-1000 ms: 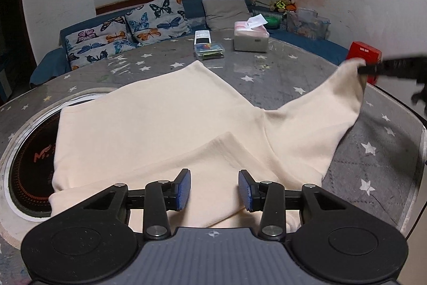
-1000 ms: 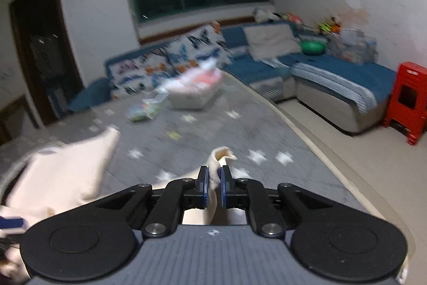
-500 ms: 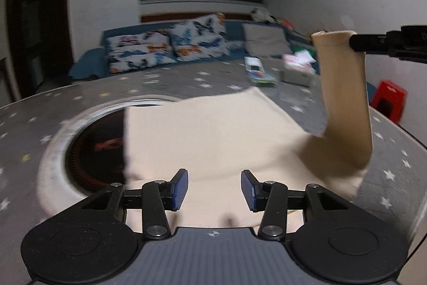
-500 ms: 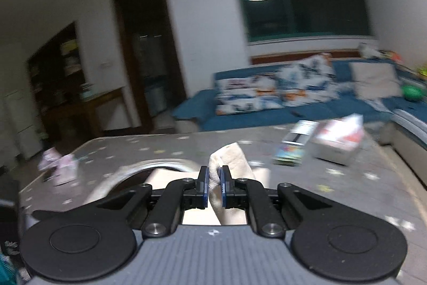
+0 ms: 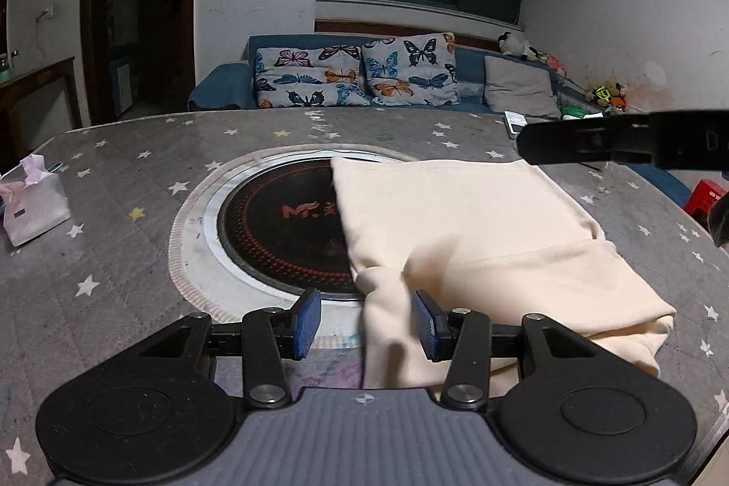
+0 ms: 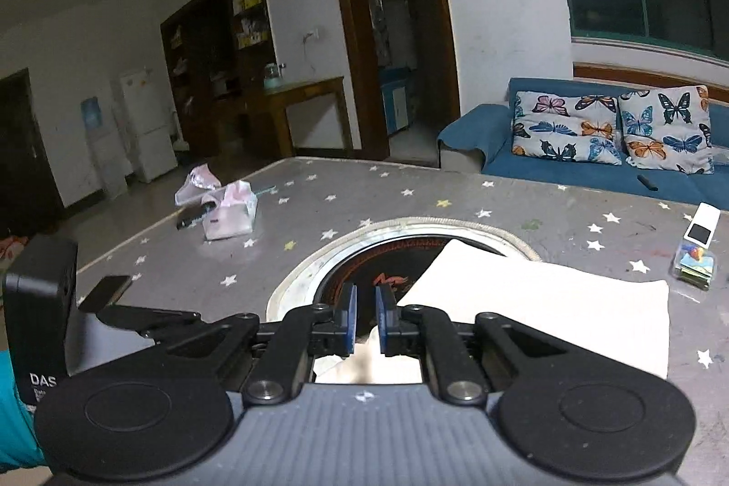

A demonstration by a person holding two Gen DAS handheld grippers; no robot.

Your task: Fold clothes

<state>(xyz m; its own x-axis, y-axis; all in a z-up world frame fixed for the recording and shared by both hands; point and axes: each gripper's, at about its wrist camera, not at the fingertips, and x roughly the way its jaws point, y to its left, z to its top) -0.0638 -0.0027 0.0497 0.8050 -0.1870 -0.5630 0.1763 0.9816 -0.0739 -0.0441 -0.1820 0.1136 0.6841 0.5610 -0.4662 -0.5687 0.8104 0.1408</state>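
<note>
A cream garment [image 5: 478, 231] lies on the grey star-print table, its sleeve folded across its body; it also shows in the right wrist view [image 6: 546, 304]. My left gripper [image 5: 367, 324] is open, low over the garment's near left corner, with cloth between the blue pads but not pinched. My right gripper [image 6: 365, 319] has its jaws slightly apart, a small gap between the pads, just above the garment's left edge, with cloth showing below the gap. The right gripper's body crosses the left wrist view [image 5: 624, 144] above the garment.
A round black hotplate [image 5: 282, 226] with a white ring is set in the table, partly under the garment. A tissue pack [image 5: 32, 208] lies at the left, also in the right wrist view [image 6: 228, 212]. A white remote [image 6: 704, 224] and a small box [image 6: 695, 267] lie at the right.
The right gripper carried the sleeve leftward across the garment, laid it down and let go. The left gripper shifted left to the garment's left corner.
</note>
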